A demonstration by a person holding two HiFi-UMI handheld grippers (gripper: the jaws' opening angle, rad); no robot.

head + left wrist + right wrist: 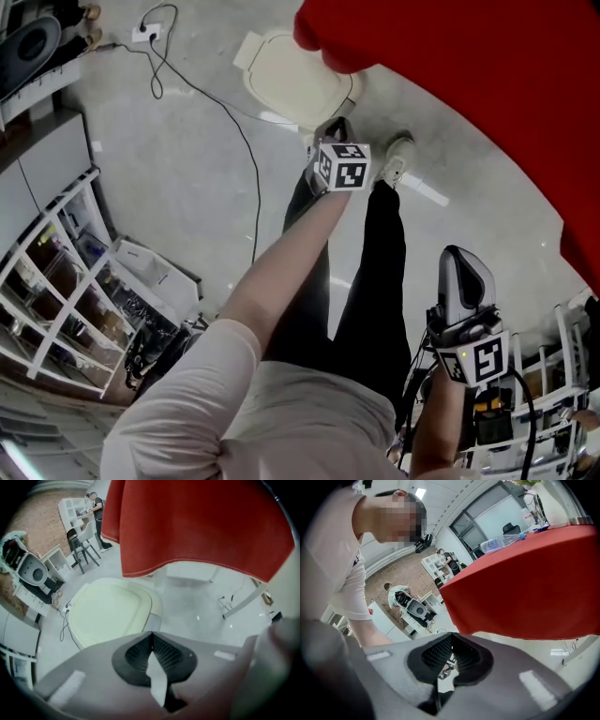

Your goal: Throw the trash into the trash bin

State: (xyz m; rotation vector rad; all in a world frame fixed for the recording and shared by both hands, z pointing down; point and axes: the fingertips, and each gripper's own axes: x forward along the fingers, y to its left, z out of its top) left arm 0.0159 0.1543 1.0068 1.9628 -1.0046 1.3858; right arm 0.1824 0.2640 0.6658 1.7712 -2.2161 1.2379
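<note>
Early, it seems: the trash bin [291, 75], lid down, sits at eleven o'clock from the left gripper [335, 127]. It and the right gripper [461, 261] are pinched together, apparently empty.

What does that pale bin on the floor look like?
The trash bin has a cream, rounded-rectangle lid, plastic by its look, lying shut and flat over a pale grey body. It stands upright on the grey floor, beside the hanging edge of the red tablecloth. Nothing rests on the lid; the left gripper hangs near it.
</note>
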